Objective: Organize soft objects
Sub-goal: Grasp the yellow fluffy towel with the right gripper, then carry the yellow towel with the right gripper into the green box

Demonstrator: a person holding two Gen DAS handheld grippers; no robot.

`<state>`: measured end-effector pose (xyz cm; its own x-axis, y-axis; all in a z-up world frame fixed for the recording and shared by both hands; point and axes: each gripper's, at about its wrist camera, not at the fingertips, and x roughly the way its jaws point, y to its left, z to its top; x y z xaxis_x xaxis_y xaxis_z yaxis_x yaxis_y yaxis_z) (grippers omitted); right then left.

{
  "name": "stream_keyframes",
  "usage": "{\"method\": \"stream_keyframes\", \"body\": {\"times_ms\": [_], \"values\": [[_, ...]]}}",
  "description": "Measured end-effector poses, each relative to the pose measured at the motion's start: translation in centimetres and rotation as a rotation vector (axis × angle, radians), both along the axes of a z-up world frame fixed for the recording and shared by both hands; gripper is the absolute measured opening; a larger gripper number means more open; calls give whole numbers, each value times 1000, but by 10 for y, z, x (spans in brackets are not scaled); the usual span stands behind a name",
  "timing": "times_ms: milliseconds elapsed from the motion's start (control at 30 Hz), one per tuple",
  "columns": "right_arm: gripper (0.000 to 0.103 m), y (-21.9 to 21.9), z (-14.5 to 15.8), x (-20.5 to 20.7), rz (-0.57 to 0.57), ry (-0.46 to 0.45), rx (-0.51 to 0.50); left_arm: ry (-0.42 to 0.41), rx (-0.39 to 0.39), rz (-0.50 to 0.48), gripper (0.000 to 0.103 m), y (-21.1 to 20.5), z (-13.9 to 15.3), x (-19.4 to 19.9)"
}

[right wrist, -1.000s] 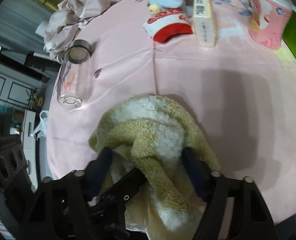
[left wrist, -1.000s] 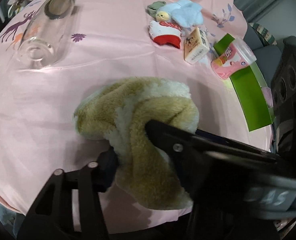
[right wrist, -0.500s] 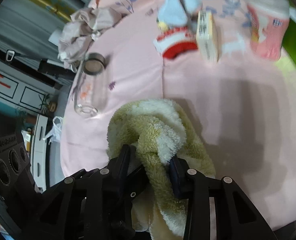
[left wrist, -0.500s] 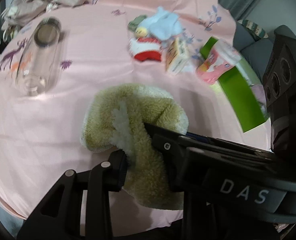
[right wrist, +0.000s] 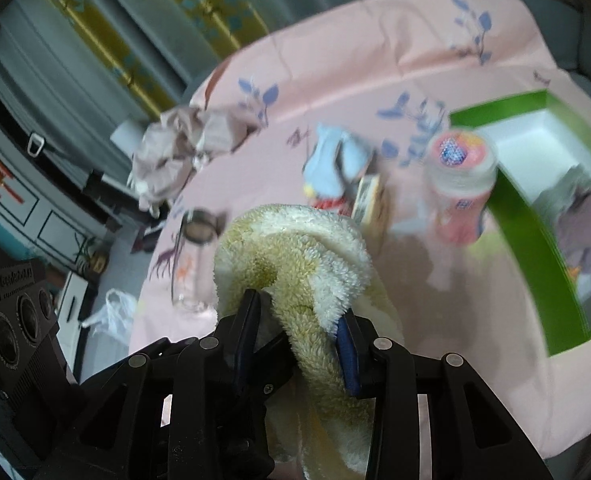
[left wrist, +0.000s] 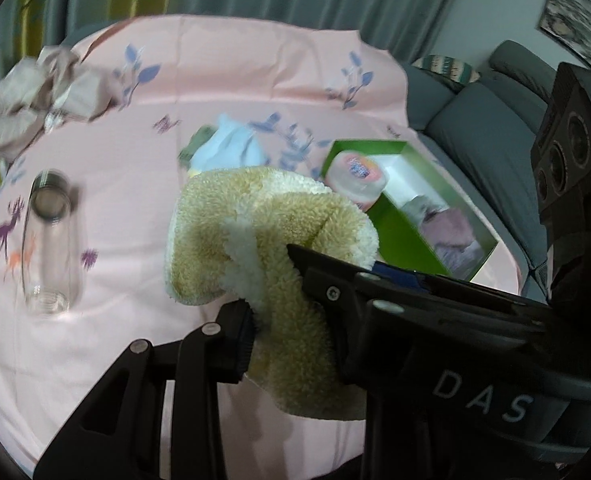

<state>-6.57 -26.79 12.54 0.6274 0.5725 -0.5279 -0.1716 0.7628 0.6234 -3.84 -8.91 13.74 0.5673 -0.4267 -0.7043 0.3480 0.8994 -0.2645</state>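
Note:
A tan and cream fleece cloth (left wrist: 263, 240) hangs bunched above the pink tablecloth. My left gripper (left wrist: 273, 280) is shut on one side of it. My right gripper (right wrist: 295, 312) is shut on the other side, where the cloth (right wrist: 295, 256) loops over the jaws. A green box (left wrist: 411, 240) with a white inside stands to the right and holds a mauve soft item (left wrist: 451, 232). It also shows in the right wrist view (right wrist: 535, 240). A light blue soft toy (left wrist: 231, 148) lies beyond the cloth.
A clear glass bottle (left wrist: 49, 248) lies at the left. A pink cup (right wrist: 459, 188) stands by the box, beside a small carton (right wrist: 369, 200) and a red and white item (right wrist: 327, 204). Crumpled beige fabric (left wrist: 35, 96) lies far left. A grey sofa (left wrist: 495, 120) is at the right.
Both grippers have lifted the fleece cloth off the table and tilted up, so the green box's inside and the far table edge came into view.

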Motion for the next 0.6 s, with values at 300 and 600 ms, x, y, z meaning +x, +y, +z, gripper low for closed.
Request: {"method": "stream_keyframes", "body": {"times_ms": [300,600], "values": [[40,-62,26,11,-117,-104,-11,-98,-10,-95,28,-51,38,30],[36,-129,31,28,-269,-161,-10,-147,-26,-210,25,-122,58,59]]}}
